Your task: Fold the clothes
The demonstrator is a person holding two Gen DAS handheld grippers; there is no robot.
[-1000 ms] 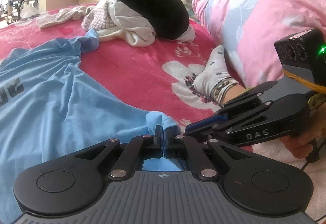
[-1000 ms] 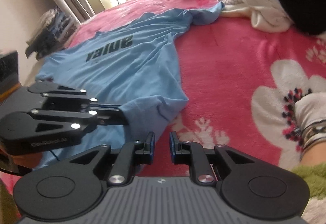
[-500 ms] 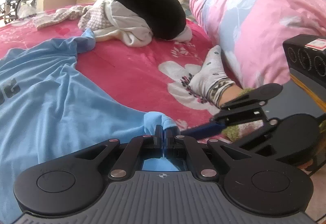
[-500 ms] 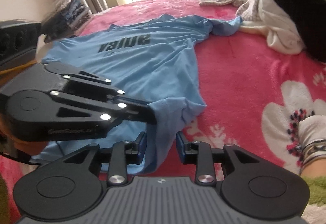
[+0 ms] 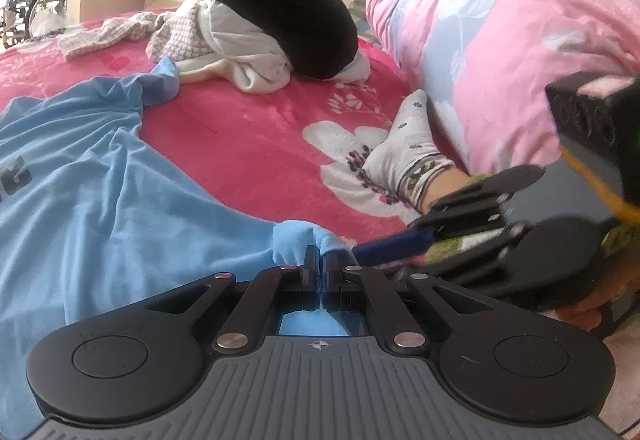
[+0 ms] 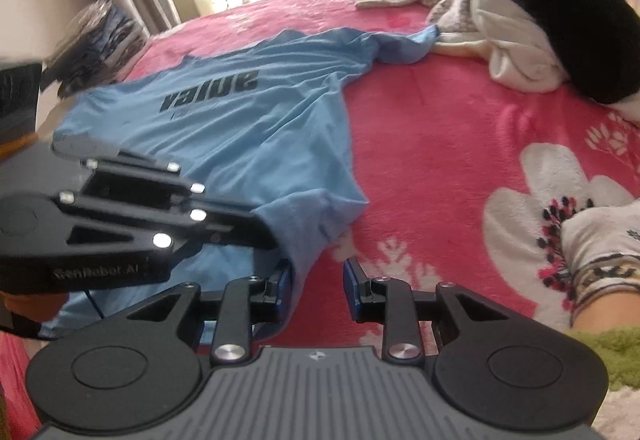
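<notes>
A light blue T-shirt (image 6: 248, 128) with dark lettering lies spread on the pink flowered blanket (image 6: 440, 144); it also shows in the left wrist view (image 5: 100, 200). My left gripper (image 5: 321, 260) is shut on the shirt's near corner; it also shows in the right wrist view (image 6: 276, 236). My right gripper (image 6: 318, 280) is open, its left finger beside the same corner, nothing between the pads. In the left wrist view it (image 5: 384, 246) sits just right of the pinched corner.
A heap of black, white and checked clothes (image 5: 272, 32) lies at the far side of the bed. A person's socked foot (image 5: 408, 152) rests on the blanket to the right, beside a pink and blue duvet (image 5: 500, 20). A stack of folded things (image 6: 96, 40) sits at far left.
My right gripper has opened wider and shifted closer to the shirt corner that the left gripper holds. The left gripper stays shut on the corner.
</notes>
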